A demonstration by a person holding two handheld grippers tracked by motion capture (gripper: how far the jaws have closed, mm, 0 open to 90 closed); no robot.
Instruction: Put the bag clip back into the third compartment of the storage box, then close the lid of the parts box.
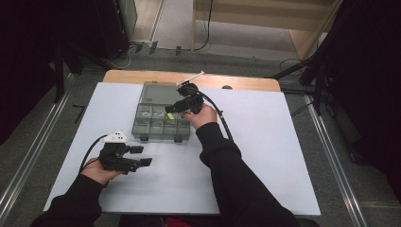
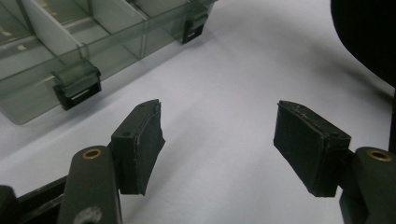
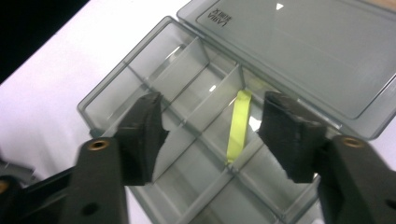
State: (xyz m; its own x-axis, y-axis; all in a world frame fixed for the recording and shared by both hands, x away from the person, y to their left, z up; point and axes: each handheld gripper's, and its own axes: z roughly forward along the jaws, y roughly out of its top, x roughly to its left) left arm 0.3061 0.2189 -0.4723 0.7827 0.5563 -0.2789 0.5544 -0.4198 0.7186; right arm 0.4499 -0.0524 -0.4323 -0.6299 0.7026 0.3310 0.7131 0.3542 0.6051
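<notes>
lying in a compartment of the open organiser box [image 3: 140,93], a yellow strip [image 3: 236,126] is seen between the spread right hand-held gripper [image 3: 210,133]; lid lettering is mirrored and unreadable. the left hand-held gripper [image 2: 219,140] is spread over the worktop [image 1: 265,142].

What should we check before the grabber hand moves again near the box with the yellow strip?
1. Yellow strip in a box compartment, leaning on a divider: ok.
2. Right gripper open, pads off the strip: ok.
3. Compartment box lid open, lying back: ok.
4. Left gripper open, nothing between its jaws: ok.
5. Strip lying flat: not ok.
6. Front latches undamaged: cannot tell.
</notes>
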